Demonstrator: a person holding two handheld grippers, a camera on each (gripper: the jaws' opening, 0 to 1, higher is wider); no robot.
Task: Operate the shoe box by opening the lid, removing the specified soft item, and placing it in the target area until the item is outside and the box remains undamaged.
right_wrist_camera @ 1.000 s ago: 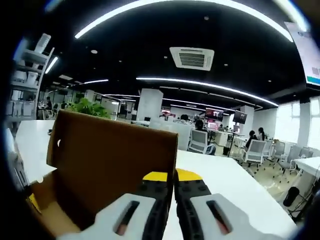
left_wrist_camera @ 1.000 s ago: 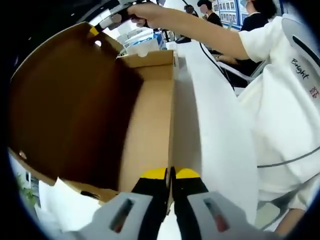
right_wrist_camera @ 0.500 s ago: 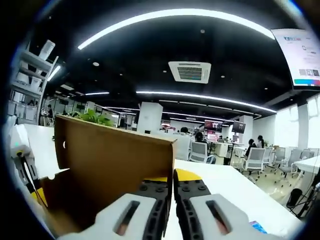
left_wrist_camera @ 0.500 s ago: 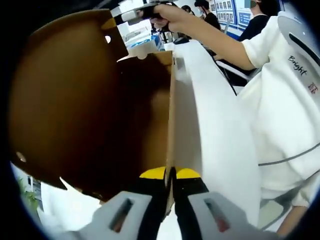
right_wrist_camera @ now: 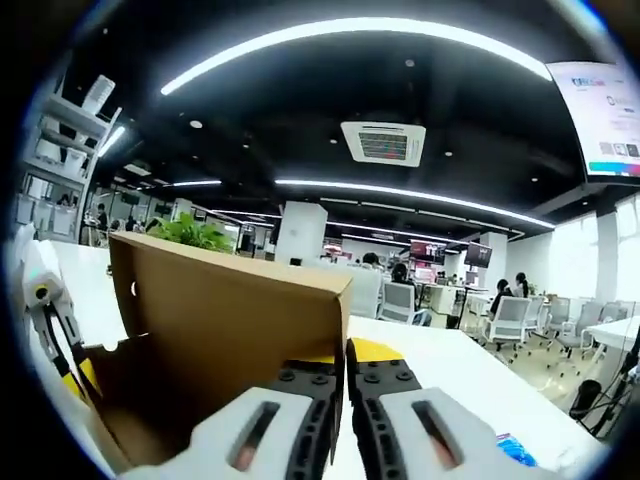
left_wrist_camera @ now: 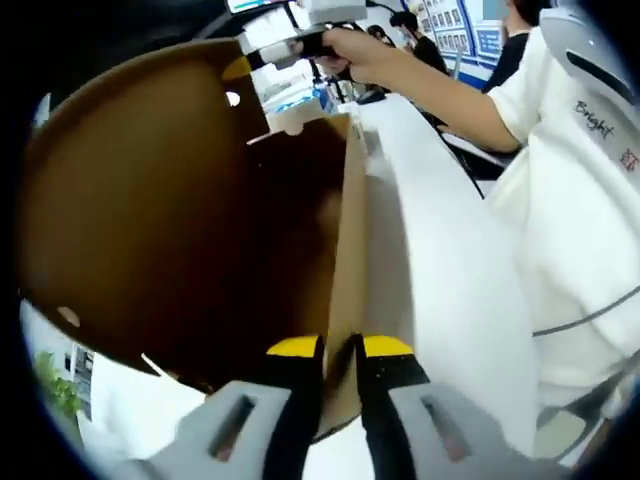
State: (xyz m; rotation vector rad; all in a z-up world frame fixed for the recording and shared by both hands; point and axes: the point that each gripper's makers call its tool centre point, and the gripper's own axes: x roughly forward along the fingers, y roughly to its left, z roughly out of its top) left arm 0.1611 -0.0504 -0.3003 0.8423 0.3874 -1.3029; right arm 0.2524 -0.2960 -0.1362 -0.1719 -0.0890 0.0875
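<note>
The brown cardboard shoe box lid (left_wrist_camera: 150, 200) stands raised over the box. In the left gripper view its far corner is pinched by my right gripper (left_wrist_camera: 245, 62). The box's long side wall (left_wrist_camera: 345, 250) runs between the jaws of my left gripper (left_wrist_camera: 340, 345), which stand slightly open around it. In the right gripper view my right gripper (right_wrist_camera: 342, 352) is shut on the lid (right_wrist_camera: 230, 330) at its edge. My left gripper (right_wrist_camera: 80, 378) shows at the left, low by the box. The box's inside is dark, and I cannot make out any soft item.
The box rests on a long white table (left_wrist_camera: 440, 300), which stretches away (right_wrist_camera: 440, 370) in the right gripper view. A person's arm (left_wrist_camera: 430, 85) and white shirt (left_wrist_camera: 580, 200) fill the right side. Office chairs, desks and people sit far behind.
The lid has swung further up and over. My left gripper's jaws have parted a little around the box wall. The left view has tilted slightly.
</note>
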